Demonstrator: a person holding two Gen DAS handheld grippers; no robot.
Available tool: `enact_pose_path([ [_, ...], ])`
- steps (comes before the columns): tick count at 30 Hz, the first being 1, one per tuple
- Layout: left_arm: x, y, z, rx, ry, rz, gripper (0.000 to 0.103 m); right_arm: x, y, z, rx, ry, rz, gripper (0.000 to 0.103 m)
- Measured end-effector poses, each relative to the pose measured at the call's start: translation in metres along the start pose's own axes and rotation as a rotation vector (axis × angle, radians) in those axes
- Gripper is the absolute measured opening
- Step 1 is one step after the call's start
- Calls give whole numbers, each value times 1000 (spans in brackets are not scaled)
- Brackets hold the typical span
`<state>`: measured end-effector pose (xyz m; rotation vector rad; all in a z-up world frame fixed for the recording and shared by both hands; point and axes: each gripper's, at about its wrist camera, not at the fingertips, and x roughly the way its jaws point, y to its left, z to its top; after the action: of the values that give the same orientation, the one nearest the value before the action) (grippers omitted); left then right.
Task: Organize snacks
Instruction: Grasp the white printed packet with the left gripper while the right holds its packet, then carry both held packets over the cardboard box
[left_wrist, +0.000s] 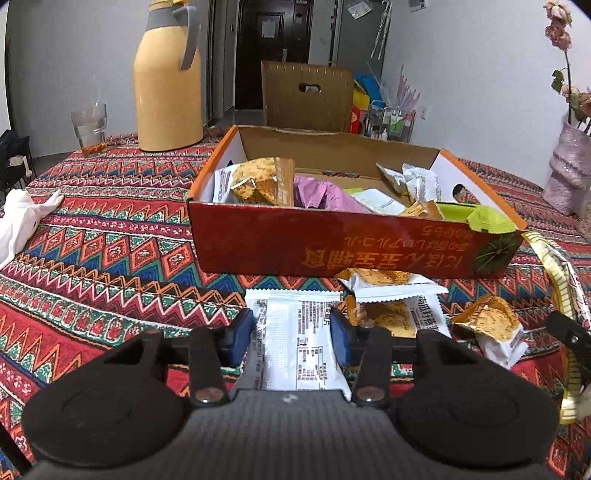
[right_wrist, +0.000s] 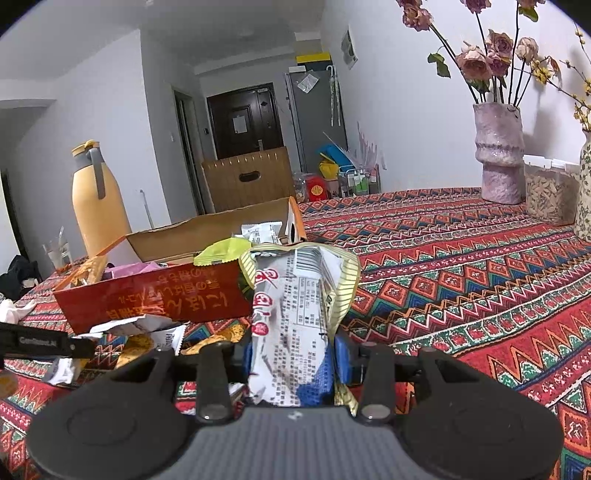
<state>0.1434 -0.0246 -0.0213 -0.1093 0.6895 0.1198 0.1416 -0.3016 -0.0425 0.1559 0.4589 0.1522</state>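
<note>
An open red cardboard box (left_wrist: 332, 247) holds several snack packets and stands on the patterned tablecloth; it also shows in the right wrist view (right_wrist: 159, 295). My left gripper (left_wrist: 291, 332) is low over the cloth, its blue pads either side of a white snack packet (left_wrist: 295, 339) that lies flat; the pads look apart from it. More loose packets (left_wrist: 391, 284) lie just in front of the box. My right gripper (right_wrist: 293, 354) is shut on a white packet with gold striped edges (right_wrist: 295, 302), held upright above the table, right of the box. That packet shows at the left wrist view's right edge (left_wrist: 561, 280).
A yellow thermos (left_wrist: 168, 81) and a glass (left_wrist: 88, 125) stand behind the box at left. A white tissue (left_wrist: 18, 221) lies at the left edge. A pink vase with dried roses (right_wrist: 498, 151) and a clear container (right_wrist: 546, 192) stand at far right.
</note>
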Motion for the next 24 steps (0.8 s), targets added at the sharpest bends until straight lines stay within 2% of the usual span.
enact_pose_path([
  [13, -37, 12, 9, -12, -82, -31, 45, -11, 7, 5, -27, -49, 5, 40],
  [24, -57, 9, 34, 1, -163, -50, 45, -28, 27, 30, -61, -116, 46, 40],
])
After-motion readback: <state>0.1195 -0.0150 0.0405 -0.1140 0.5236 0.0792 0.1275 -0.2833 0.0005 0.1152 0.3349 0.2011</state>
